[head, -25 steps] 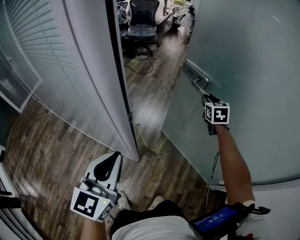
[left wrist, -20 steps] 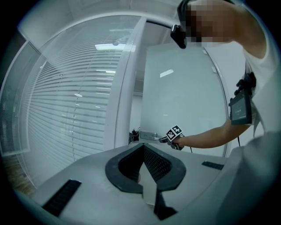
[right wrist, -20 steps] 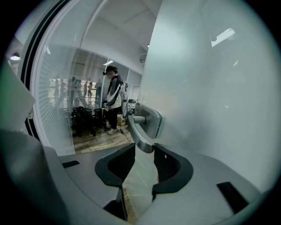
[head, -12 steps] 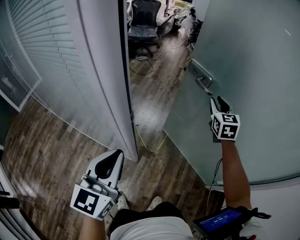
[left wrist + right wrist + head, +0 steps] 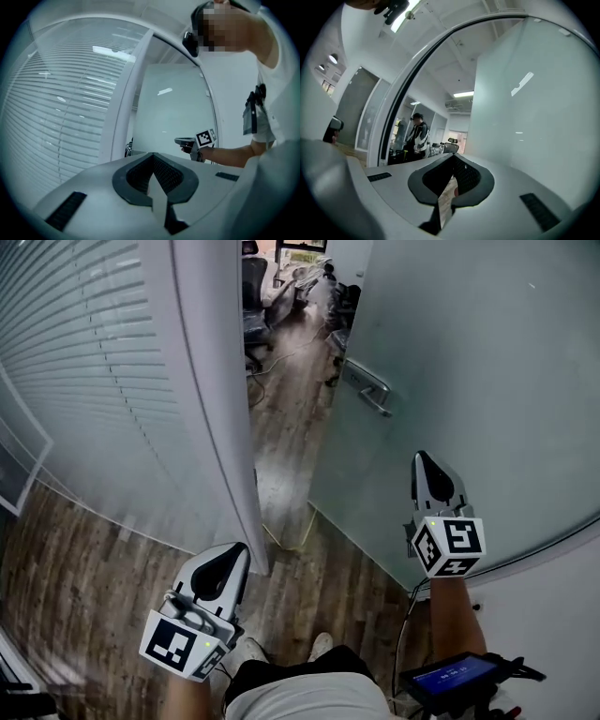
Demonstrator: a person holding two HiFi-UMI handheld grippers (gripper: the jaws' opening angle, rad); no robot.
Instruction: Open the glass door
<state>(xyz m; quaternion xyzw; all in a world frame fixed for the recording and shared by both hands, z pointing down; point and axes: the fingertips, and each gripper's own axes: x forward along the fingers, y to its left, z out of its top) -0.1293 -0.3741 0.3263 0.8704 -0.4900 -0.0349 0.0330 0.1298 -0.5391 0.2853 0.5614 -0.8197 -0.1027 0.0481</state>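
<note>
Through the gap you can see an office chair (image 5: 254,313) on the wooden floor (image 5: 84,559). The right gripper view also shows a person in a dark jacket (image 5: 417,134) standing in the room beyond. To your left, a fixed frosted panel (image 5: 84,381) with level stripes ends in a white post (image 5: 212,399), which bounds the gap on that side. A small screen (image 5: 448,677) sits at your right hip.

The glass door (image 5: 469,381) is on your right: a frosted, pale grey-green sheet, upright and ajar. Its free edge faces the white post across the gap, and the sheet runs from that edge off to your right. A metal lever handle (image 5: 367,388) sits near the free edge, lying level with its long axis along the door's face.

Your right gripper (image 5: 422,460) is close in front of the glass, nearer to you than the handle and apart from it. Its jaws have just closed and are together with nothing between them. Your left gripper (image 5: 230,557) hangs low near the foot of the post, jaws together and empty
</note>
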